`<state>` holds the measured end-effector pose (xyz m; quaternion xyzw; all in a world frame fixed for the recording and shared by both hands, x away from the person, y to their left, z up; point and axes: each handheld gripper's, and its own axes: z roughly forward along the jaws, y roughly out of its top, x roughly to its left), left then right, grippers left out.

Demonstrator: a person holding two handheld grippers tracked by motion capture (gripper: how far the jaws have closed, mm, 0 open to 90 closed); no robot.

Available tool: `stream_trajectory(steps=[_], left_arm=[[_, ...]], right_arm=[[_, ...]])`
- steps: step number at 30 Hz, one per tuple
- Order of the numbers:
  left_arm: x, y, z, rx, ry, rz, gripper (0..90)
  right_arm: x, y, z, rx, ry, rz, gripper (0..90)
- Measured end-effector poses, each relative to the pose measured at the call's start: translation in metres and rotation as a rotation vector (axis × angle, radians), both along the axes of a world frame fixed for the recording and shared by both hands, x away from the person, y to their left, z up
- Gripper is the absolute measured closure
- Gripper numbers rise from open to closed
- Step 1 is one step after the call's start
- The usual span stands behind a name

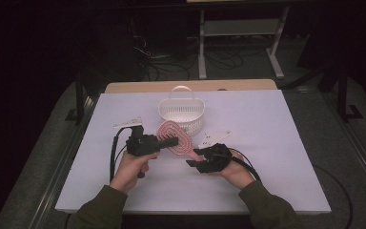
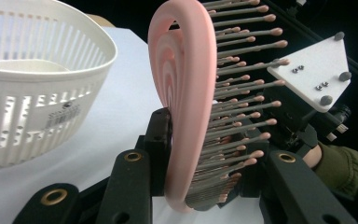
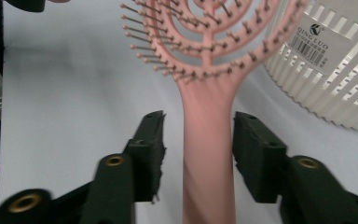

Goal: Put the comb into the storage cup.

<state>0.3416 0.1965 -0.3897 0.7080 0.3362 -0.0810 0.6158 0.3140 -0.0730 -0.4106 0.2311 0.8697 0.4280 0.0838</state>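
A pink hairbrush [image 1: 173, 135] with a vented oval head lies tilted between my two grippers, just in front of the white basket [image 1: 181, 112]. My left gripper [image 1: 168, 140] is shut on the brush head [image 2: 186, 88], one jaw against its back and the other against the bristles. My right gripper [image 1: 195, 160] stands open around the handle [image 3: 208, 140], with a gap on each side between pad and handle. In the left gripper view the right gripper's white plate [image 2: 312, 70] shows behind the bristles.
The white slotted basket [image 2: 37, 93] with a loop handle stands at the middle of the white table [image 1: 267, 143], close behind the brush; its labelled wall [image 3: 335, 70] is to the right of the handle. Bare tabletop lies left, right and in front of both hands.
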Motion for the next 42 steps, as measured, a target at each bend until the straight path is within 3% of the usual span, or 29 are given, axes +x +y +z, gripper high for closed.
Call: stream_trajectory(steps=[7,12,18,23,27,42], left_arm=[[0.001,0.007,0.000,-0.011,0.000,0.016,65.1],[0.002,0.012,0.001,-0.010,-0.004,0.029,65.0],[0.003,0.020,0.002,-0.021,-0.007,0.047,65.0],[0.004,0.026,0.003,-0.023,-0.012,0.059,65.0],[0.005,0.028,0.003,-0.030,-0.009,0.068,65.0],[0.006,0.035,0.006,-0.053,-0.014,0.079,65.0]], right_arm=[[0.003,-0.005,-0.001,0.029,0.023,-0.029,34.4],[0.003,-0.006,-0.002,0.017,0.027,-0.050,25.2],[0.006,-0.012,-0.003,0.055,0.055,-0.084,14.1],[0.006,-0.022,-0.004,0.068,0.052,-0.118,9.8],[0.006,-0.030,-0.005,0.057,0.043,-0.158,1.0],[-0.008,-0.074,-0.012,0.080,0.036,-0.267,0.0]])
